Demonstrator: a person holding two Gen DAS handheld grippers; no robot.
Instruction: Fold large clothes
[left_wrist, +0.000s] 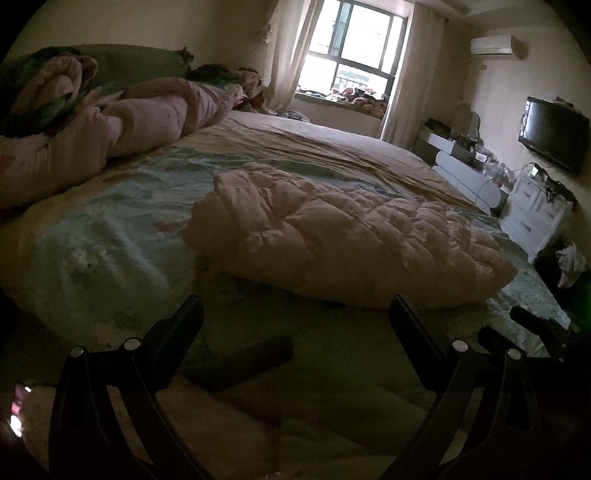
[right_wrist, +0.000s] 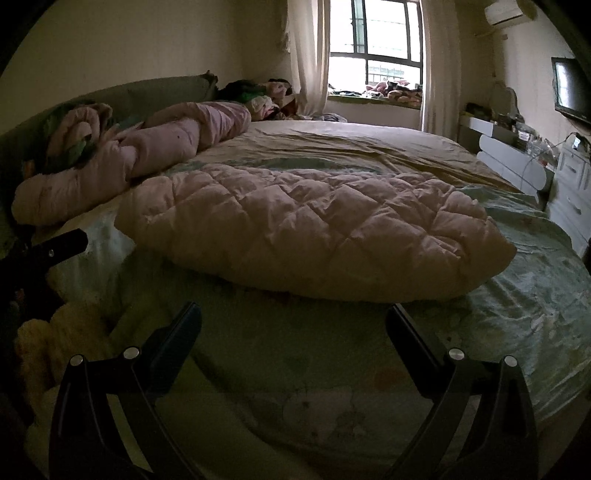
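1. Pink quilted garment (left_wrist: 343, 236) lies in a folded, puffy bundle on the bed (left_wrist: 110, 236), mid-mattress, on the pale green printed sheet; same bundle (right_wrist: 314, 229) fills the centre of the right wrist view.
2. Left hand-held gripper (left_wrist: 295, 310): fingers spread wide apart, nothing between them, hovering over the sheet near the bundle's near edge, not touching it.
3. Right hand-held gripper (right_wrist: 293, 314): fingers also wide apart, empty, tips just short of the bundle's front edge.
4. The left gripper's black body shows at the left edge of the right wrist view.
5. Rolled pink duvet (left_wrist: 147, 125) lies along the headboard side, well apart from the bundle.
6. Window (left_wrist: 354, 48) with curtains at the far end; TV (left_wrist: 554, 133) on the right wall.
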